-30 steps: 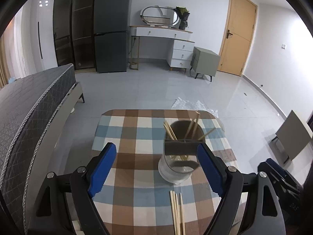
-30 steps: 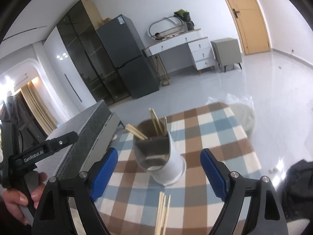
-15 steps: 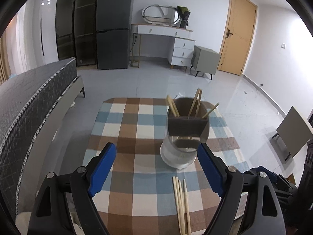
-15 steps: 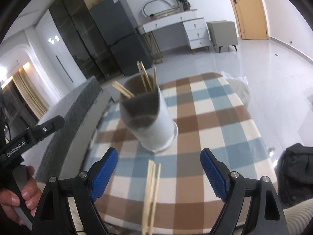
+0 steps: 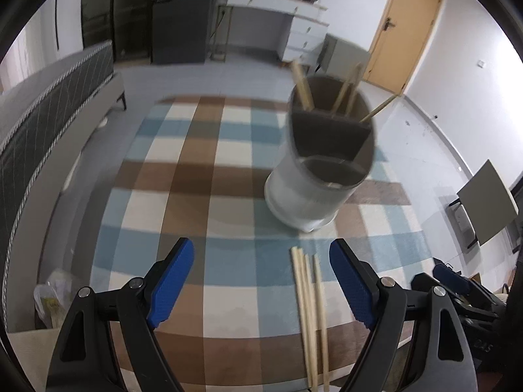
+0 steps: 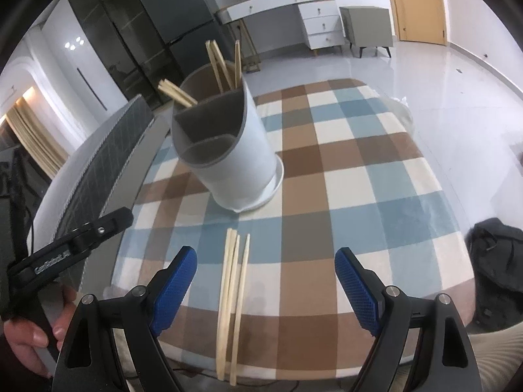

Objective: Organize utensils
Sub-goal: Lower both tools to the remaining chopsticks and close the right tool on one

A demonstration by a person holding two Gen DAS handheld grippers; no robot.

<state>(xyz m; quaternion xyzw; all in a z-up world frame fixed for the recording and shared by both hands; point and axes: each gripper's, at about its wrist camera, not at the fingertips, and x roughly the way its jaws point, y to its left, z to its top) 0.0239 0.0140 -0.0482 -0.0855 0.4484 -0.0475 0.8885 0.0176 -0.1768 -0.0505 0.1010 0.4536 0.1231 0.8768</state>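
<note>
2 grippers hang wide open and empty above the checked tablecloth [image 6: 376,176]: the right gripper [image 6: 265,281] has the loose chopsticks [image 6: 232,297] lying between its blue pads [image 6: 173,290], untouched, while the left gripper [image 5: 261,281] has them just inside its right pad. About 4 sticks lie side by side near the table's near edge, just in front of the white holder [image 6: 235,160], whose rear compartment already carries several. They look light, stiff and smooth, likely to roll or fan apart, so a pinch across the bundle near mid-length seems safest.
</note>
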